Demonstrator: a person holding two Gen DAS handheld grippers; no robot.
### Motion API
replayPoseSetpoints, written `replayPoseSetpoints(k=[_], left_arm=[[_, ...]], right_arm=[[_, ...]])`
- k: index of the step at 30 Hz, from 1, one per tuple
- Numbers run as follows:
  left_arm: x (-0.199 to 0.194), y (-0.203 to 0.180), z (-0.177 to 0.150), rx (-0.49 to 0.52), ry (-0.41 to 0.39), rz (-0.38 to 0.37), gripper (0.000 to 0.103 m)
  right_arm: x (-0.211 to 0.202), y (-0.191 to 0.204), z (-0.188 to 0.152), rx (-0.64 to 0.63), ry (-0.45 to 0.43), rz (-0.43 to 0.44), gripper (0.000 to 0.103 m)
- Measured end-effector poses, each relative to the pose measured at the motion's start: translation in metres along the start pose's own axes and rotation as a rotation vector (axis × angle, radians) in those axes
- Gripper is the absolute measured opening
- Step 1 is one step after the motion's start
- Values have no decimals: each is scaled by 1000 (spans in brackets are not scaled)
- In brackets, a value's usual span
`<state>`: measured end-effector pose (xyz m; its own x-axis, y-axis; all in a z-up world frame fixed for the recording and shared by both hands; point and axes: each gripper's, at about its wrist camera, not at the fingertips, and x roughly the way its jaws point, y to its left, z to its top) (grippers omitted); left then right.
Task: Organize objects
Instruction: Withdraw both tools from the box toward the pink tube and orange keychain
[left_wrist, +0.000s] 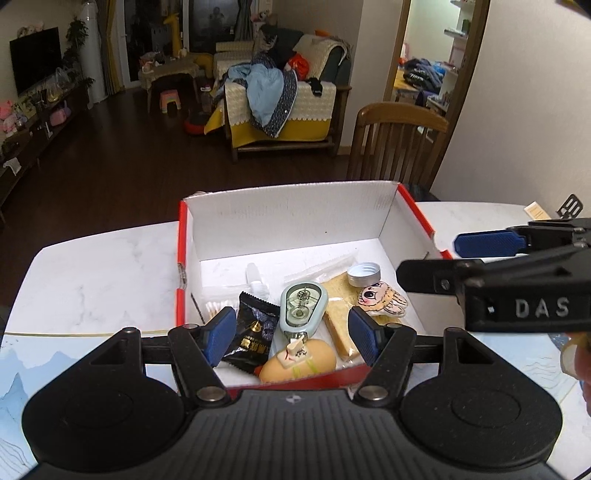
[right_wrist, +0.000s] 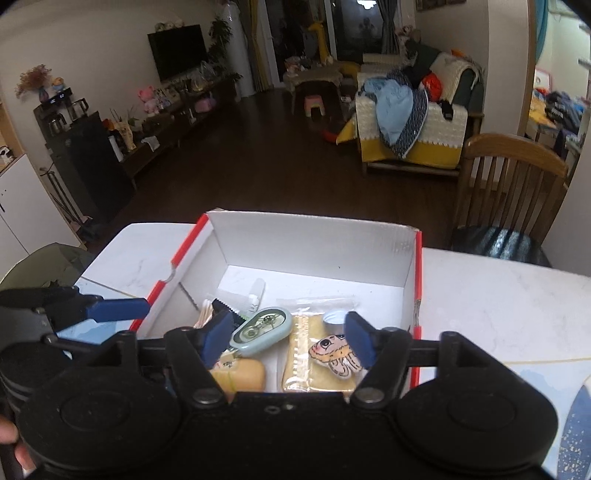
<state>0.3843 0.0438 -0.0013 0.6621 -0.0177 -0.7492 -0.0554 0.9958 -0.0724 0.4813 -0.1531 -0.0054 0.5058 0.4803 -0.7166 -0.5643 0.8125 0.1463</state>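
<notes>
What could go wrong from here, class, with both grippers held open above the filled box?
1. The box sits at the far edge of the table; a nudge might push it off.
2. The items crowd the near end: correction tape, black packet, bottle cap. Adding more could pile them up.
3. The left gripper and right gripper hang close together and might collide.

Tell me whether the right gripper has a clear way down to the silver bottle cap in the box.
Probably yes. The right gripper is open and empty above the box, and the bottle cap lies uncovered beside the cartoon sticker, with nothing over it.
</notes>
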Motion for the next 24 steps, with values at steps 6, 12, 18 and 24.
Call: replayPoseSetpoints(k=[6,12,18,24], left_arm=[[-26,1,-11,4,-31,-6,66],[-50,2,-23,-4,-55,-21,66],[-70,0,-40,-1,-70,-37,74],[-88,-1,-61,26,-97,-8,81]], right_arm=[[-27,9,-12,0,-40,15,77],[-53,20,-29,-21,-67,43,83],[-71,27,-48,-35,-85,65,88],[-87,33,-68,-57,-107,68,97]])
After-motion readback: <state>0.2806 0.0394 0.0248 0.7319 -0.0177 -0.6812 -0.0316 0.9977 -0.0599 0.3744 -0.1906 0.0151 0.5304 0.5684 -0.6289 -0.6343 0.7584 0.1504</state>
